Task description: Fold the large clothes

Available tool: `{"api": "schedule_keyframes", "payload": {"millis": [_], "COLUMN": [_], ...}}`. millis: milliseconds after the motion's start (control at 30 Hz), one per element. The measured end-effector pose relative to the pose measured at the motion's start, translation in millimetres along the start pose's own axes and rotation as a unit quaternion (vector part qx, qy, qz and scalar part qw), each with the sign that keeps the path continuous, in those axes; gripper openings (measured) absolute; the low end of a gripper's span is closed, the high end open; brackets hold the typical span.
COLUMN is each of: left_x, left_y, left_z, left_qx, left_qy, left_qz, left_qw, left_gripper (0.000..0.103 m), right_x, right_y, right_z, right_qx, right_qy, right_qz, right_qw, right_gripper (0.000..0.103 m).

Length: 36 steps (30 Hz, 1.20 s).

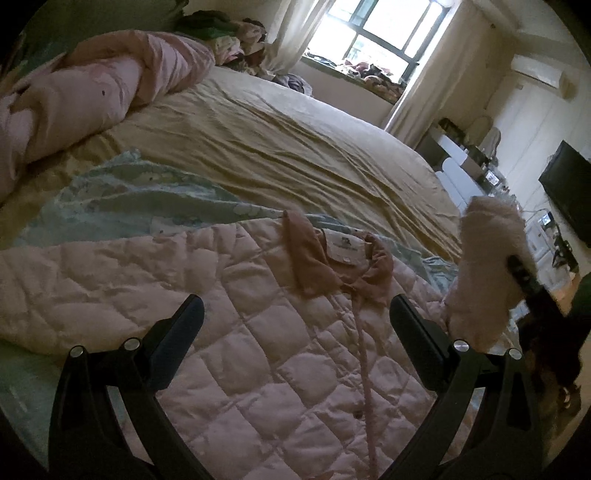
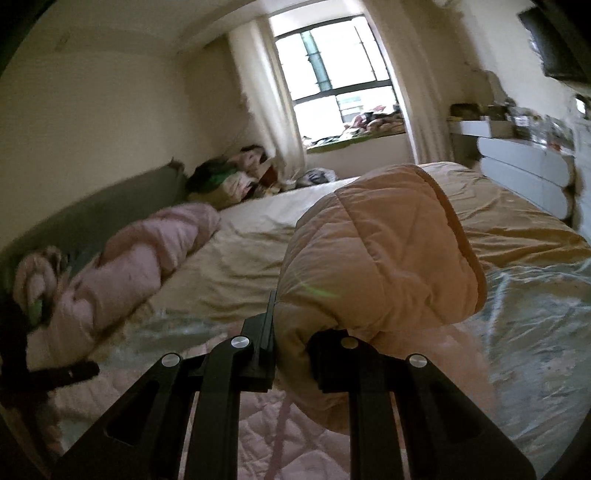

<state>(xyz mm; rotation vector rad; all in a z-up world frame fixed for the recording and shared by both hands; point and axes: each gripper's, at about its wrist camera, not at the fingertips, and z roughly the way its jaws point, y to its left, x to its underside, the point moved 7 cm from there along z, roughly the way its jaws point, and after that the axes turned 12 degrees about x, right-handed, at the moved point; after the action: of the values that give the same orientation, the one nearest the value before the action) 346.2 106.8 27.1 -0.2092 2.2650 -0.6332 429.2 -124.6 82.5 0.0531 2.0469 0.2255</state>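
Observation:
A pink quilted jacket (image 1: 277, 350) lies spread on the bed, front up, its darker pink collar (image 1: 314, 266) and white label towards the far side. My left gripper (image 1: 295, 301) hangs open just above the jacket's chest, nothing between its fingers. One sleeve (image 2: 369, 258) is lifted off the bed and folds over in the air, its cuff trim showing. My right gripper (image 2: 291, 332) is shut on this sleeve near its end. In the left wrist view the raised sleeve (image 1: 484, 266) stands at the jacket's right side, with the right gripper (image 1: 524, 277) dark behind it.
Under the jacket lies a light blue patterned cloth (image 1: 129, 199) on the tan bed sheet (image 1: 295, 147). A rolled pink duvet (image 1: 92, 92) lies along the headboard side. A pile of clothes (image 1: 229, 33) sits by the window. A white dresser (image 2: 524, 170) stands past the bed.

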Motion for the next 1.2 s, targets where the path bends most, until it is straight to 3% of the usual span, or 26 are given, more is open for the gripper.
{"api": "schedule_keyframes", "payload": {"millis": [267, 467, 533, 567, 600, 733, 767, 800, 967, 1200], "left_x": [24, 42, 47, 51, 52, 53, 52, 51, 46, 52], "left_y": [26, 45, 51, 54, 55, 64, 65, 66, 67, 68], "left_z": [12, 27, 34, 36, 37, 35, 34, 33, 27, 39], "left_qx": [0.012, 0.020, 0.028, 0.028, 0.027, 0.034, 0.036, 0.041, 0.065, 0.065], "left_qy": [0.017, 0.027, 0.032, 0.037, 0.039, 0.034, 0.033, 0.029, 0.018, 0.035], "left_qz": [-0.024, -0.059, -0.073, -0.077, -0.077, -0.089, -0.093, -0.099, -0.115, -0.116], "left_qw": [0.9995, 0.9977, 0.9964, 0.9960, 0.9959, 0.9948, 0.9944, 0.9938, 0.9911, 0.9905], "left_gripper": [0.094, 0.094, 0.094, 0.094, 0.094, 0.094, 0.094, 0.094, 0.094, 0.094], "right_x": [88, 153, 171, 175, 178, 165, 158, 155, 154, 190], "right_y": [68, 82, 80, 77, 72, 49, 48, 51, 94, 141], "right_z": [47, 76, 79, 79, 76, 58, 53, 50, 33, 33], "right_qx": [-0.002, -0.010, -0.024, -0.028, -0.026, -0.002, 0.004, -0.002, -0.061, -0.110], "right_qy": [0.067, 0.149, 0.180, 0.189, 0.195, 0.154, 0.129, 0.121, 0.099, 0.157], "right_qz": [-0.076, -0.066, -0.047, -0.034, -0.014, 0.048, 0.048, 0.041, -0.061, -0.134], "right_qw": [0.995, 0.987, 0.982, 0.981, 0.980, 0.987, 0.990, 0.992, 0.991, 0.972], "right_gripper": [0.015, 0.021, 0.037, 0.052, 0.057, 0.056, 0.045, 0.039, 0.031, 0.032]}}
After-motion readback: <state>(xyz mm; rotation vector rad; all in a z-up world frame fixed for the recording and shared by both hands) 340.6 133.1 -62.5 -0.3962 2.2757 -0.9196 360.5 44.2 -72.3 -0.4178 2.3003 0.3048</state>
